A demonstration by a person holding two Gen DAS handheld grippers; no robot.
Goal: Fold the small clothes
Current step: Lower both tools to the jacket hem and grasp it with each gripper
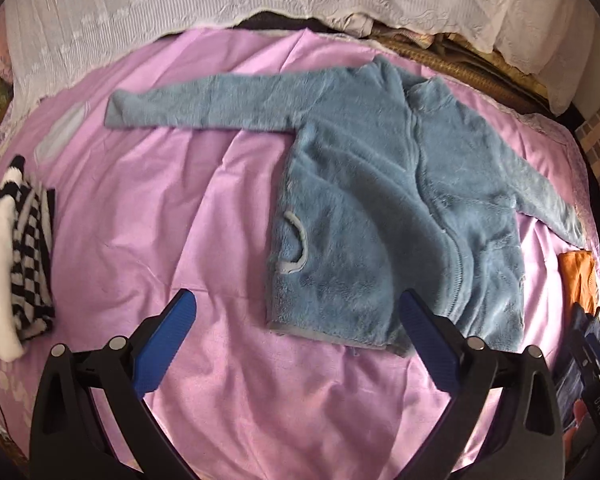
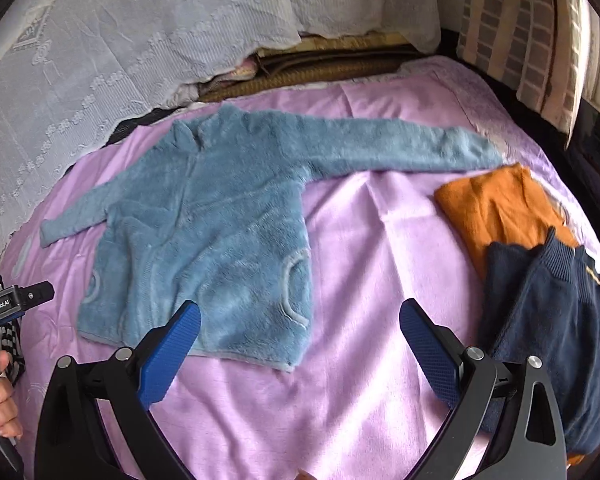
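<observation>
So from the left wrist view: the blue fleece jacket (image 1: 384,208) is spread flat on the pink bed sheet (image 1: 180,220), front up with the zip closed, both sleeves stretched out sideways. The left gripper (image 1: 296,336) hangs over the sheet just short of the jacket's hem, jaws spread wide, nothing in them. One blue pad sits right over the hem corner, though I can't tell if it's touching. Well off to the jacket's far side from the zip there's a black-and-white checked pile (image 1: 24,268), looks already folded.

Right wrist view: same jacket (image 2: 204,240), and you can see both pocket trims here. The right gripper (image 2: 300,340) hovers near the hem too, jaws wide apart and empty, mostly over bare sheet (image 2: 360,280) beside the jacket. Past the jacket's long sleeve lie an orange garment (image 2: 496,208) and a navy one (image 2: 556,320) overlapping it.

What could go sideways, I reckon: that fleece is thick and fuzzy, so a pinch at the hem could easily grab only the top layer, or snag the sheet underneath and drag it along. Also that long sleeve's cuff ends right next to the orange piece, so swinging it in carelessly might tug the pile.
</observation>
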